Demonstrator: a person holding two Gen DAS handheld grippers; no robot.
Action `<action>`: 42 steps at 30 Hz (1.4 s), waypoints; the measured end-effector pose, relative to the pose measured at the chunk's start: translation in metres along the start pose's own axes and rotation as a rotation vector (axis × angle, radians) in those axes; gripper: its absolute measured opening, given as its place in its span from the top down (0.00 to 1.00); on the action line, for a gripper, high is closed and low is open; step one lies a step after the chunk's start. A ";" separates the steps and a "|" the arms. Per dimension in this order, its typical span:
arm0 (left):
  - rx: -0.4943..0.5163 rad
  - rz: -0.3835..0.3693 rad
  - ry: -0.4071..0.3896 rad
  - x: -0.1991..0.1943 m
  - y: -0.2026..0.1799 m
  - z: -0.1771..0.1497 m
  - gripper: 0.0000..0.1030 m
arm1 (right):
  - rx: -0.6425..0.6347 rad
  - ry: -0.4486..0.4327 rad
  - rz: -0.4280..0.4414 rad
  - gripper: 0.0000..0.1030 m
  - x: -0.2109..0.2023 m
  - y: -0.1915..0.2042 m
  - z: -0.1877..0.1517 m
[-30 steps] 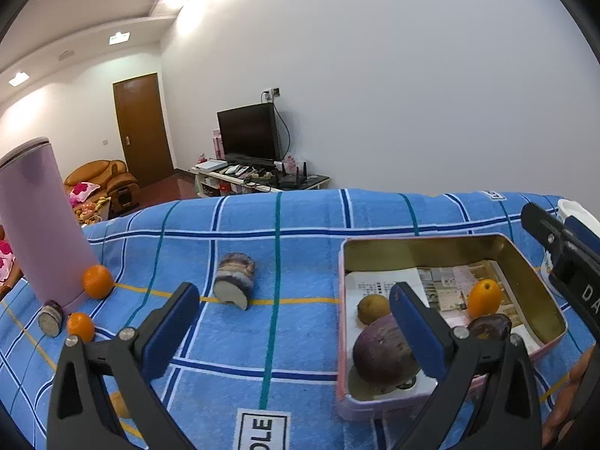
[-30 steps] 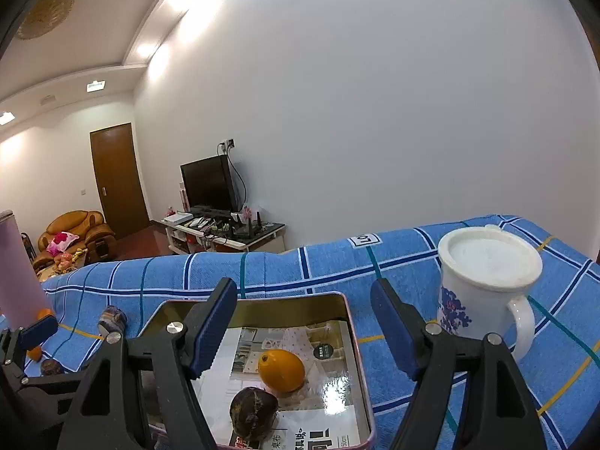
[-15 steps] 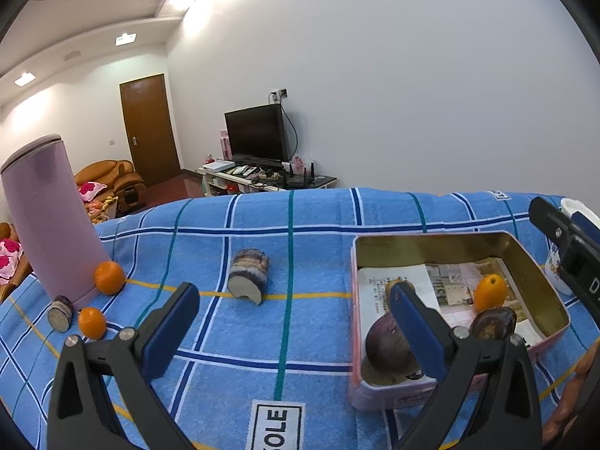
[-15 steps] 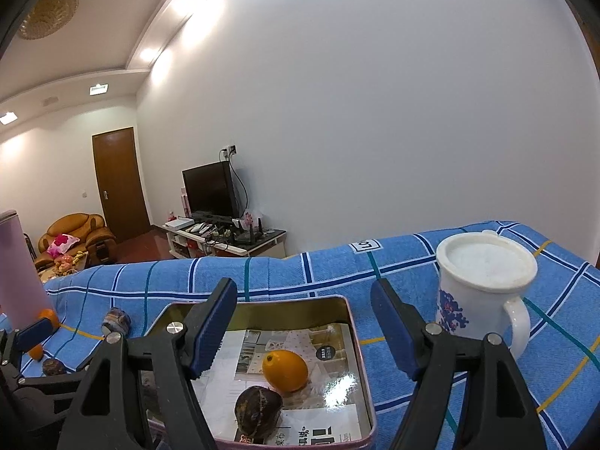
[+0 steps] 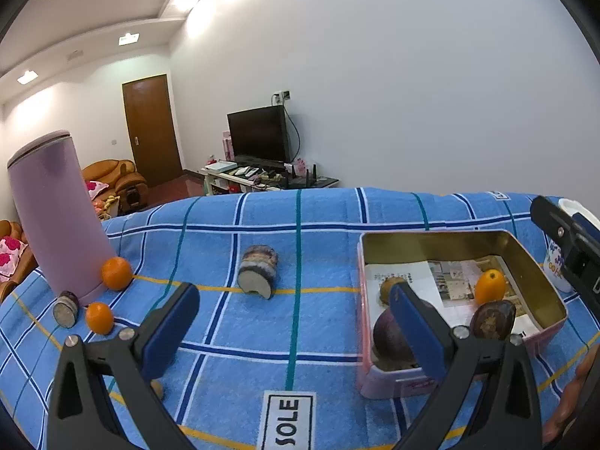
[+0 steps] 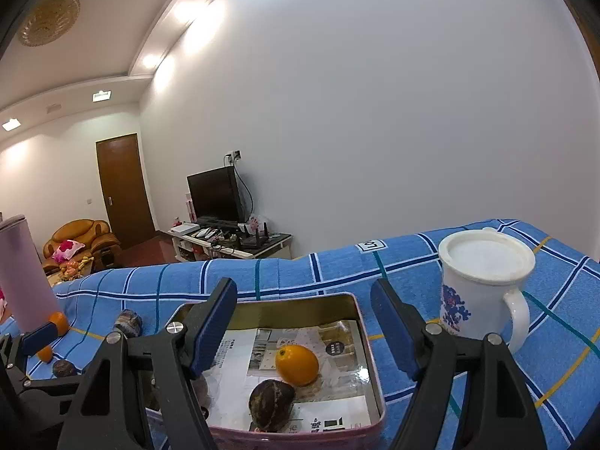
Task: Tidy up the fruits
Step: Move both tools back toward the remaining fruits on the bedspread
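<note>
Both grippers held wide open, nothing gripped

Loose oranges [image 5: 116, 278] at 9 o'clock by the purple tumbler [image 5: 56, 217] are seen clearly only from the left gripper [image 5: 296, 322]; the tin's [image 6: 369, 356] orange [image 6: 297, 365] and the whole mug [image 6: 483, 285] at 3 o'clock are shown by the right gripper [image 6: 305, 328].

Walls [image 6: 375, 112]: plain white | Ceiling [image 5: 93, 18]: recessed lights lit (round ornament seen in right view) | Door [image 5: 152, 127]: brown wood, shut | Television [image 5: 258, 135]: dark, on a low cluttered stand [image 5: 262, 180] | Armchair [image 6: 80, 240]: tan, pink cushion | Floor: reddish-brown
</note>
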State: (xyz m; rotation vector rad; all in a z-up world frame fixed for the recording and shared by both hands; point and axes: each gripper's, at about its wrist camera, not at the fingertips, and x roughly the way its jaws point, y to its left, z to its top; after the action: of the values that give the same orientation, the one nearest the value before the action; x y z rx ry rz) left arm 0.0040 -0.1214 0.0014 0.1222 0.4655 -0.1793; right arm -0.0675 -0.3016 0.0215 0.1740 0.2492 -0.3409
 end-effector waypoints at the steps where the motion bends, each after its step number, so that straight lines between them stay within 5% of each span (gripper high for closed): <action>1: -0.002 0.000 0.001 -0.001 0.001 0.000 0.00 | -0.001 0.001 0.002 0.27 0.000 0.001 0.000; 42: -0.044 0.061 0.014 -0.013 0.069 -0.014 0.02 | -0.008 0.040 0.093 0.27 -0.025 0.054 -0.019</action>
State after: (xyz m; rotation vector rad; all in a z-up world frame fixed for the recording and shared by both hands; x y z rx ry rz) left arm 0.0001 -0.0503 0.0003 0.0947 0.4786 -0.1089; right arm -0.0751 -0.2393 0.0166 0.1842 0.2806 -0.2441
